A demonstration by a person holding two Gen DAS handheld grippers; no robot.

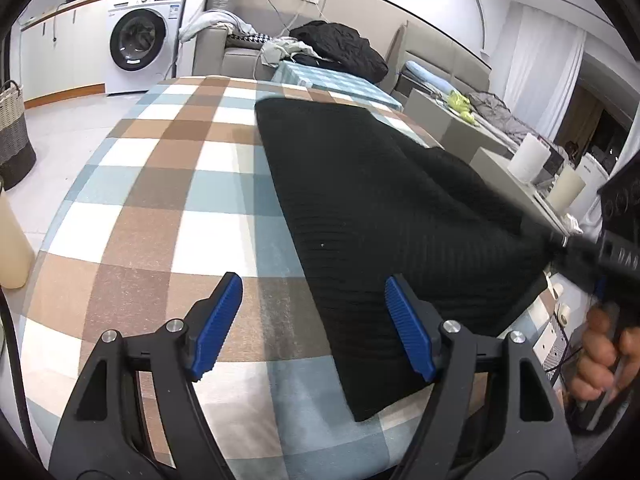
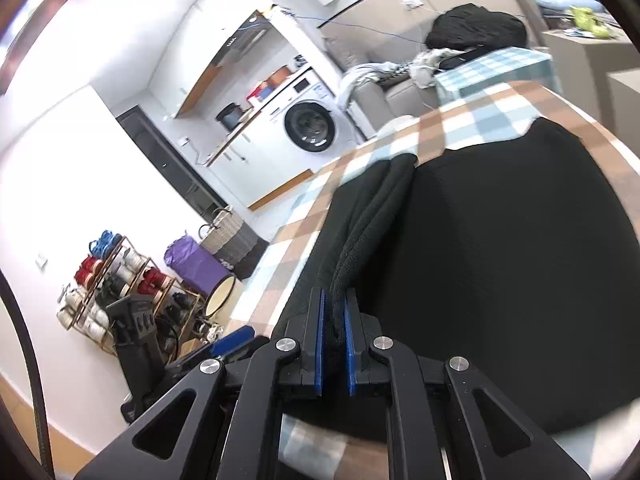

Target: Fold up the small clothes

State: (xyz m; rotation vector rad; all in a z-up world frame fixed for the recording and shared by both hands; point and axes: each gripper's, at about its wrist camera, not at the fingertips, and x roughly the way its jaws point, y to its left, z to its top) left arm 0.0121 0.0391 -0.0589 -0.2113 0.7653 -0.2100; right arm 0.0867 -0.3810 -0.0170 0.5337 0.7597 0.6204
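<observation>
Right wrist view shows my right claw (image 2: 334, 336) pinched almost fully together on a fold of the black ribbed knit garment (image 2: 500, 264), a ridge of the cloth standing up between its two blue pads (image 2: 318, 344). I judge I have it gripped at the near edge so I can lift that edge and carry it over the rest of the piece for the next fold. The garment lies flat on the brown, blue and white checked tabletop (image 2: 472, 120), spread along the tabletop's right side and reaching to its near edge, with a doubled-over layer showing along its left edge in this view.

In the left wrist view my left claw (image 1: 314, 328) stands wide apart and holds nothing. One blue pad hangs over bare checked cloth, the other just over the garment's (image 1: 400, 208) near left corner; I cannot tell whether it touches the fabric. I take it that I am keeping this claw ready beside that corner to catch the matching edge, so both sides rise evenly. At the tabletop's (image 1: 160, 200) right edge the right claw's black body (image 1: 600, 256) meets the garment, with the person's hand (image 1: 600, 356) on its handle below.
</observation>
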